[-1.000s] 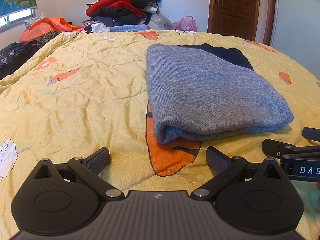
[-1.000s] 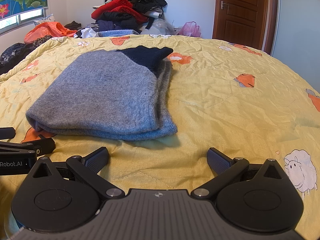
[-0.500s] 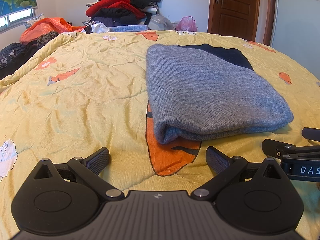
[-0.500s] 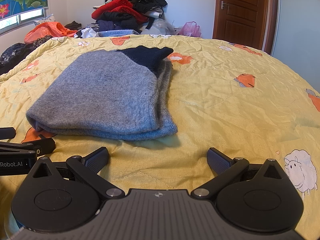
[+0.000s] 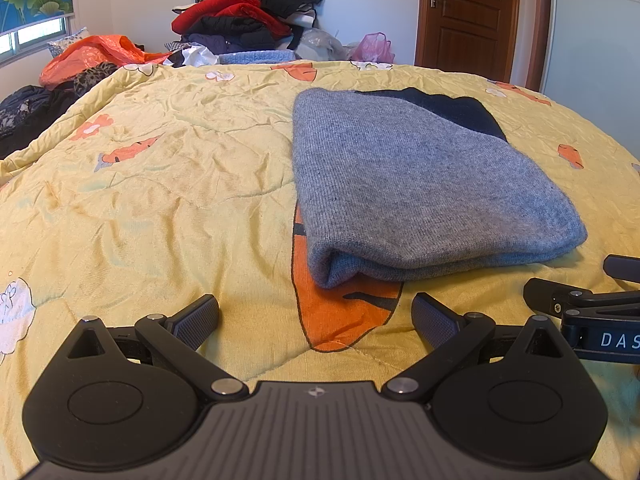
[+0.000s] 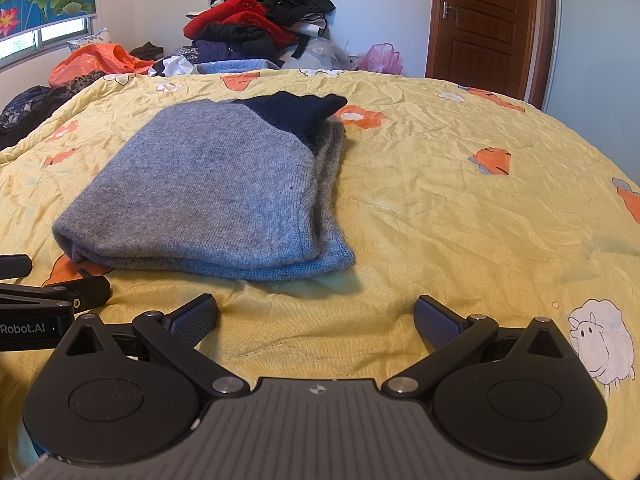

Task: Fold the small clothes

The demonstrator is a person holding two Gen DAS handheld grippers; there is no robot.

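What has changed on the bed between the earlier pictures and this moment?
Nothing has visibly changed. The folded grey sweater lies in the same place on the yellow quilt. The left tool and the right tool both stay open in front of it, holding nothing.

One folded sweater (image 5: 420,184), two hand-held grippers (image 5: 316,316), one door (image 5: 468,16)
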